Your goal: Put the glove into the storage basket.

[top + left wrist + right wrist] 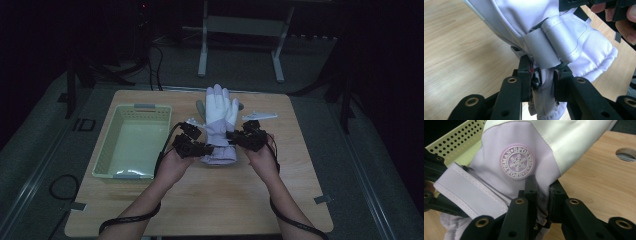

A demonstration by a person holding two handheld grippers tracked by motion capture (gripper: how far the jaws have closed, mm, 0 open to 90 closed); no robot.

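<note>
Wooden surface (215, 200), dim room. A white and pale-lilac ski glove (220, 120) sits mid-surface, fingers pointing away from the person, cuff toward them. Both tongs are clenched on the cuff end: the left tongs (206, 148) bite the fabric on the glove's left edge, the right tongs (231, 136) on its right edge, one hand (172, 162) behind each. In the left gripper view the left tongs (544, 77) pinch a fold of cuff fabric just under the grey wrist strap (541, 50); the padded cuff hangs off to one side. In the right gripper view the right tongs (541, 192) grip the lilac cloth just below the round snowflake badge (517, 161), strap flap lying beside them. Holding opposite edges keeps the cuff spread and the glove flat and under control, likely so it can be carried as one piece rather than dragged or bunched. The cuff end looks lifted clear of the wood; whether the fingertips rest on it I cannot tell. A pale green perforated basket (150, 107) stands just left of the glove, open, near enough to serve as the likely drop point. A small light object (260, 116) lies beside the glove's right side, apart from it.
</note>
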